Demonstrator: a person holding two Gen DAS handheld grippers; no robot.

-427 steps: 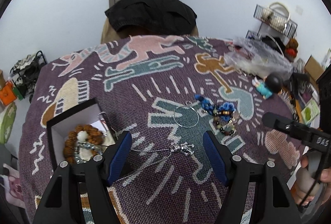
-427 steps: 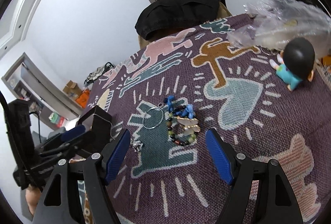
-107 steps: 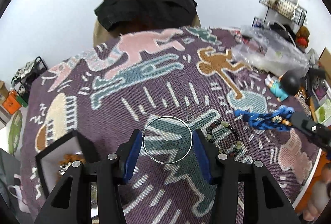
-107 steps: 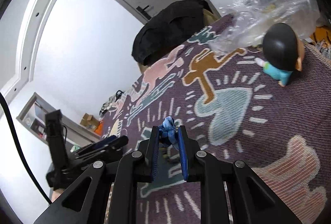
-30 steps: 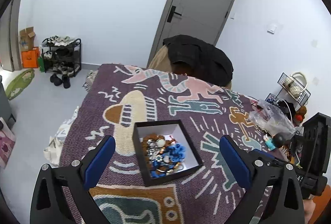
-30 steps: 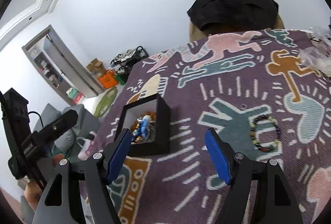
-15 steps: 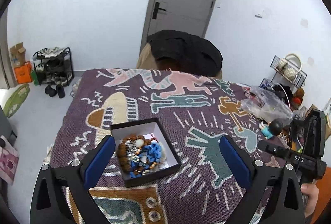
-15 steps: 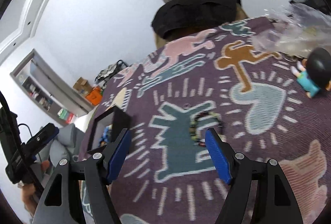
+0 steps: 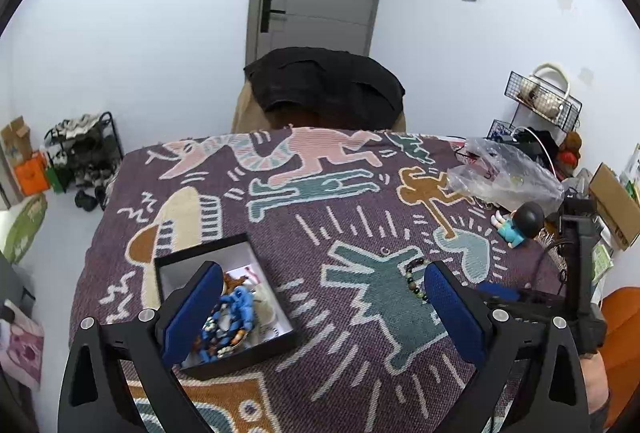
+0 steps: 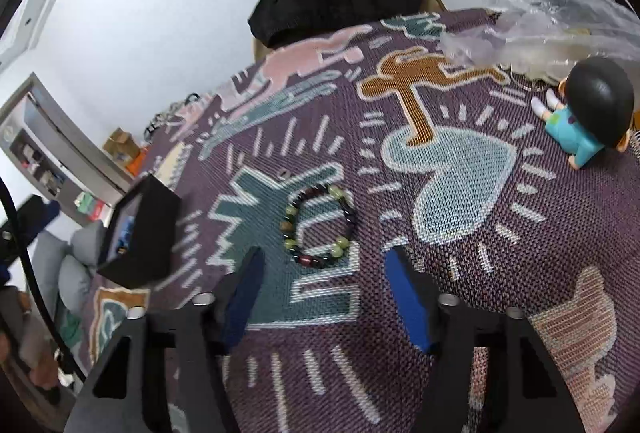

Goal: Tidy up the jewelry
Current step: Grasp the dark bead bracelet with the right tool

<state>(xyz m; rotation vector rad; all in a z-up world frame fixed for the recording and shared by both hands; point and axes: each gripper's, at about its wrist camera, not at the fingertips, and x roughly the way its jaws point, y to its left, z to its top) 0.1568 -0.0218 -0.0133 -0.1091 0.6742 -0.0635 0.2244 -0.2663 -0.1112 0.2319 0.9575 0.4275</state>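
A beaded bracelet [image 10: 320, 225] of dark red and green beads lies on the patterned cloth, just ahead of my open right gripper [image 10: 322, 273], whose fingertips sit low on either side of it. In the left wrist view part of the bracelet [image 9: 414, 279] shows beside the right finger. A black jewelry box [image 9: 256, 341] holds blue beads and other pieces; it also shows in the right wrist view [image 10: 148, 229] at the left. My left gripper [image 9: 320, 309] is open and empty, held above the cloth with its left finger over the box.
A small metal ring [image 9: 385, 252] lies on the cloth beyond the bracelet. A doll in a teal outfit [image 10: 588, 113] and a clear plastic bag [image 10: 540, 25] sit at the right. A chair with a black garment [image 9: 324, 85] stands behind the table.
My right gripper has dropped and moved in close to the beaded bracelet, jaws narrowing somewhat. My left gripper has come lower and forward over the box.
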